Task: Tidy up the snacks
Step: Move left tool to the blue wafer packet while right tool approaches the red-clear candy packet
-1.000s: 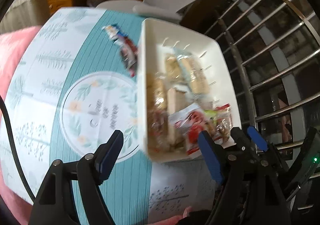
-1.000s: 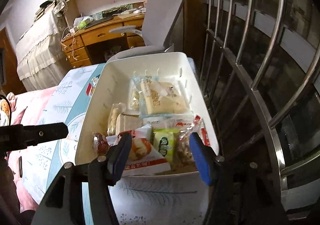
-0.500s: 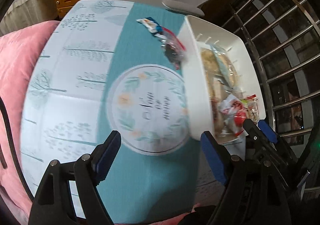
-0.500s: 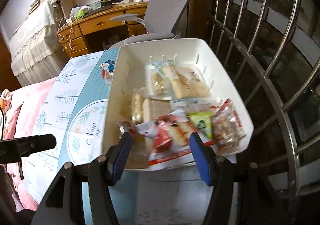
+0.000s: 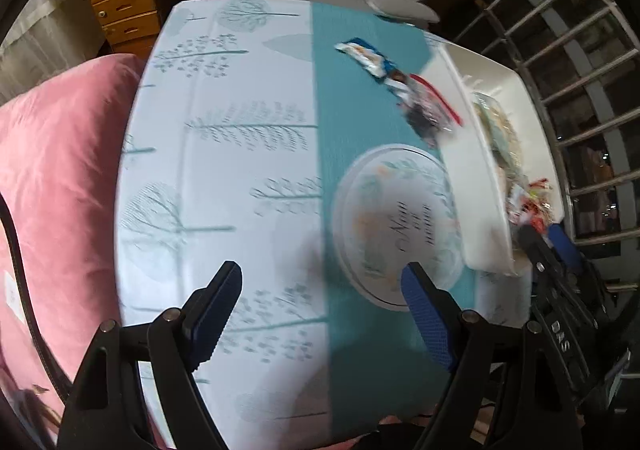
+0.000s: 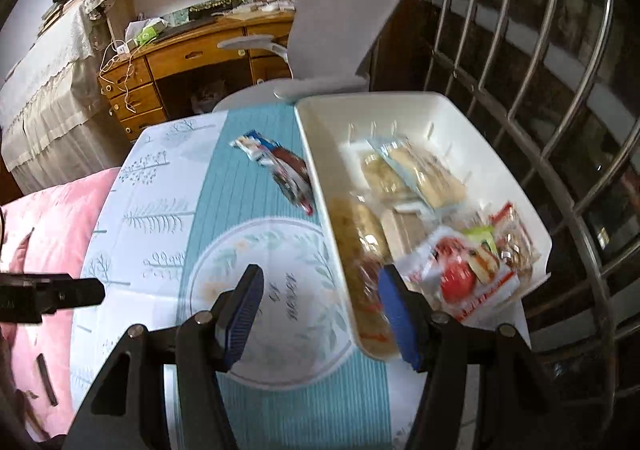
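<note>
Lying on the teal tablecloth just beside the white bin, two loose snack packets are well ahead of the right gripper, whose jaws stand apart and empty. The left gripper is also apart and empty over the cloth, and the packets lie far ahead, to its right.

Both grippers are the same build: matte black plastic arms shaped like chunky clamps, with round silver screws at the pivots. The left gripper has blue pads with a fine grid texture, and a thin black cable runs down the left edge of its view. The right gripper has the same blue pads. From the left camera its black body shows white lettering, too blurry to read.
</note>
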Demonstrator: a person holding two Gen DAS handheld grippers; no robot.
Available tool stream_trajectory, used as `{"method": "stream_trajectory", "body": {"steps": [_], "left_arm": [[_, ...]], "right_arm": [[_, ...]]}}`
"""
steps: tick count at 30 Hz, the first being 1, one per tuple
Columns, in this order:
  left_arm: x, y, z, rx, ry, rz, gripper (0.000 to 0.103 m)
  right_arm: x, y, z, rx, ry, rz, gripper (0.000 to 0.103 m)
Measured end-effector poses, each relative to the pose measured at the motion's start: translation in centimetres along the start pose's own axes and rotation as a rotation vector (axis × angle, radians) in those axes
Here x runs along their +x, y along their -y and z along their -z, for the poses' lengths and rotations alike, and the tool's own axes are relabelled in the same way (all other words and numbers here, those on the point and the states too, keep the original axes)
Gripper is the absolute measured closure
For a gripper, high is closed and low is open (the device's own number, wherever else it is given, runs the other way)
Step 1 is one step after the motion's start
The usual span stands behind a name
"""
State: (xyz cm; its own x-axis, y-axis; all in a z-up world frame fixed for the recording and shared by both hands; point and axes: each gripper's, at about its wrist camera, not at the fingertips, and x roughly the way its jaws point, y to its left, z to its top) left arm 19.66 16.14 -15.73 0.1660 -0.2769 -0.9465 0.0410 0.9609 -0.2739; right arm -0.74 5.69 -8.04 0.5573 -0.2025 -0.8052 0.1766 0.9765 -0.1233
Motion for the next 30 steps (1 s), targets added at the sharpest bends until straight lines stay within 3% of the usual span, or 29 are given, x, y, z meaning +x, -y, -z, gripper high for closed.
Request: {"method": "stream_trajectory", "body": {"steps": [13, 21, 26, 30], "left_arm": [[2.1, -1.0, -10.4, -0.027, -0.074, -0.046, 0.022], [6.0, 0.7, -17.3, -0.065, -0.096, -0.026, 0.022], [9.4, 1.2, -20.6, -0.162, -0.156, 0.039, 0.022], [11.5, 1.7, -23.0, -0.221, -0.18, 0.059, 0.022]], "right_arm": [[2.7, -4.2, -2.9, -0.2, 0.024, 0.054, 0.043], [7.3, -5.8, -5.4, -0.276, 0.043, 0.072, 0.043], [9.6, -7.2, -6.1, -0.368, 0.071, 0.136, 0.043], [11.6, -7.7, -6.3, -0.403, 0.037, 0.124, 0.043]]}}
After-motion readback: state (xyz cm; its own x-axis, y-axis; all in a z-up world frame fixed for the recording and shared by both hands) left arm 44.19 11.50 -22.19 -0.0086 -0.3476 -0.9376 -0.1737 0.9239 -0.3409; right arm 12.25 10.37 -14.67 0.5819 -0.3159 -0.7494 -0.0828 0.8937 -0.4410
